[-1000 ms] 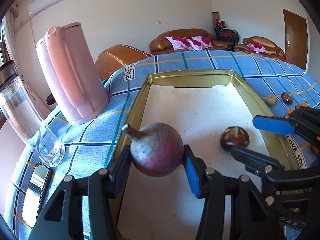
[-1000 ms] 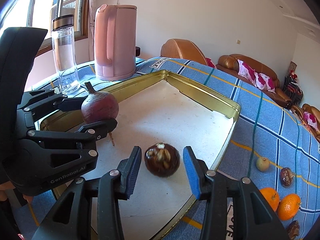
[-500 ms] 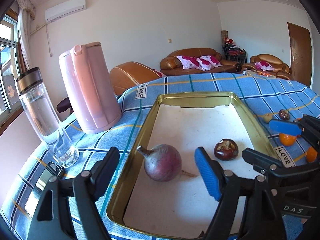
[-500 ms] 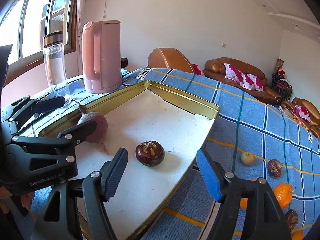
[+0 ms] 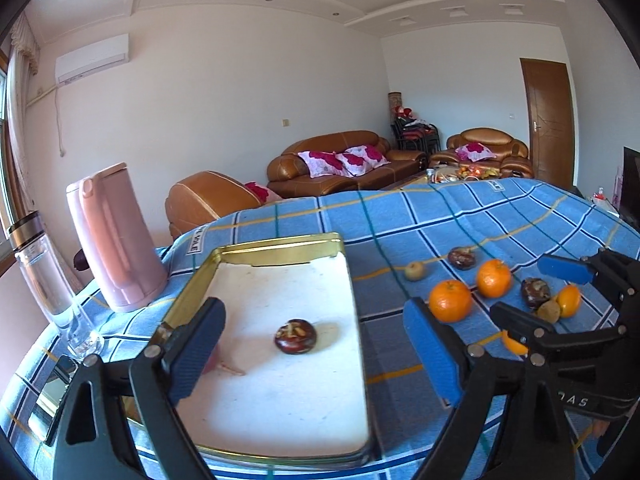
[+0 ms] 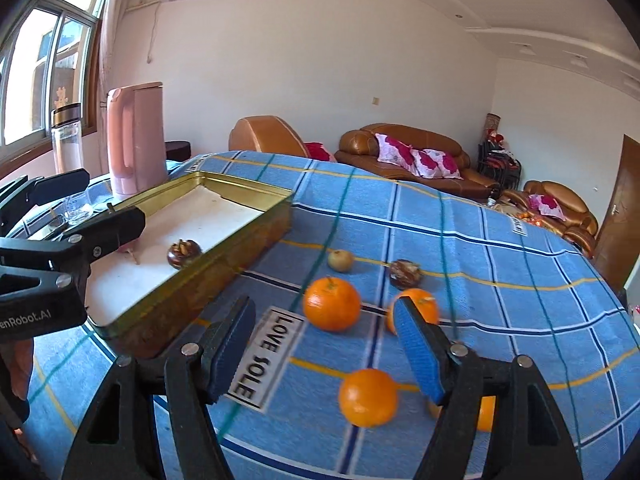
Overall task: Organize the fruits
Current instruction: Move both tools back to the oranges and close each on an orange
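Note:
The gold tray (image 5: pixel 280 246) with a white liner holds a dark brown round fruit (image 5: pixel 295 336). A purple bulb-like fruit (image 5: pixel 211 362) also lies in it, mostly hidden behind my left finger. My left gripper (image 5: pixel 316 352) hovers over the tray's near end, its jaws opening with nothing pressed between them. My right gripper (image 6: pixel 326 344) is open above the blue cloth, with an orange (image 6: pixel 332 304) just beyond its tips. More oranges (image 6: pixel 368 396), a small yellow fruit (image 6: pixel 341 260) and a dark fruit (image 6: pixel 406 273) lie loose on the cloth.
A pink kettle (image 5: pixel 114 236) and a glass bottle (image 5: pixel 44 276) stand left of the tray. A phone (image 5: pixel 52 392) lies near the table's front left edge. The tray's gold wall (image 6: pixel 208 264) rises left of the right gripper. Brown sofas stand behind the table.
Both grippers have let go of their fruits in the tray, opened and pulled back. Both views have swung right, bringing the loose oranges on the cloth into sight.

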`<state>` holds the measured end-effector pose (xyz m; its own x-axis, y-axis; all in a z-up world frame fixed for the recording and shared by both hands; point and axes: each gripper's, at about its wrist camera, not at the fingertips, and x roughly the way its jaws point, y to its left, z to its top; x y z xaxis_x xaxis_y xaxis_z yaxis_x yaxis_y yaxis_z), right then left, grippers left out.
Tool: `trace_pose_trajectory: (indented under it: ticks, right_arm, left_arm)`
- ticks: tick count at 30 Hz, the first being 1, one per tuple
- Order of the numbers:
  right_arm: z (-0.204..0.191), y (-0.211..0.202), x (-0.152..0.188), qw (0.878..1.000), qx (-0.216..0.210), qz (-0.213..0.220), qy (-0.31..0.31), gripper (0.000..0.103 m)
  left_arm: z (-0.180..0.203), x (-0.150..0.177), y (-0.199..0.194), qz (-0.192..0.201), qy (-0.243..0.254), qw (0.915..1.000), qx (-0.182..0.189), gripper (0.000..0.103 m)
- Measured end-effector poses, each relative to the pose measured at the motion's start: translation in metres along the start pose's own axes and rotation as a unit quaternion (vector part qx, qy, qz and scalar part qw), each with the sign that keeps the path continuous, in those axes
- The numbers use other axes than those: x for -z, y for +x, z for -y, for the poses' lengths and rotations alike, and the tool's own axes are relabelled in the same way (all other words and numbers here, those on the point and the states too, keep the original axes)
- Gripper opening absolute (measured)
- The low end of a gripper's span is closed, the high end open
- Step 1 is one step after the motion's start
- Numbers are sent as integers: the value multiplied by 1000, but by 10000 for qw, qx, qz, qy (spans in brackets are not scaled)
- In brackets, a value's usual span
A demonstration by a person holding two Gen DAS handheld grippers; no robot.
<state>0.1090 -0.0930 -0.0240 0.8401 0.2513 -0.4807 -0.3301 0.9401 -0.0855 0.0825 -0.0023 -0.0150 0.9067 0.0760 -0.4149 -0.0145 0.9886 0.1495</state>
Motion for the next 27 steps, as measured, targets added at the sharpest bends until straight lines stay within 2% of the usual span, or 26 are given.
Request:
trace_pose_trajectory:
  ticks: [5,11,15,18,22,27]
  right_arm:
    - [48,-12,14,9980,505,-87,368,73]
    - [98,-24,28,9918,883,-238,888,72]
    - [120,-22,35,9885,841,-461,1170,71]
    - [130,-15,39,9855,730,-667,1378,65]
    - [137,-6,42,9820,606,-879,1558,56]
    - [136,0,44,9817,425,-1043,1536,54]
  left_arm:
    - [45,0,9,-195,211,9988,389,93]
    - [87,5,26,-571,460,9938,841,93]
    - [109,4,35,-804,576,9891,1090,91]
    - [122,3,40,-892,723,9863,1182,91]
    - [136,6,51,-1225,923,9782,1403,87]
    - [143,8,57,-1411,1060,9726,1516,82]
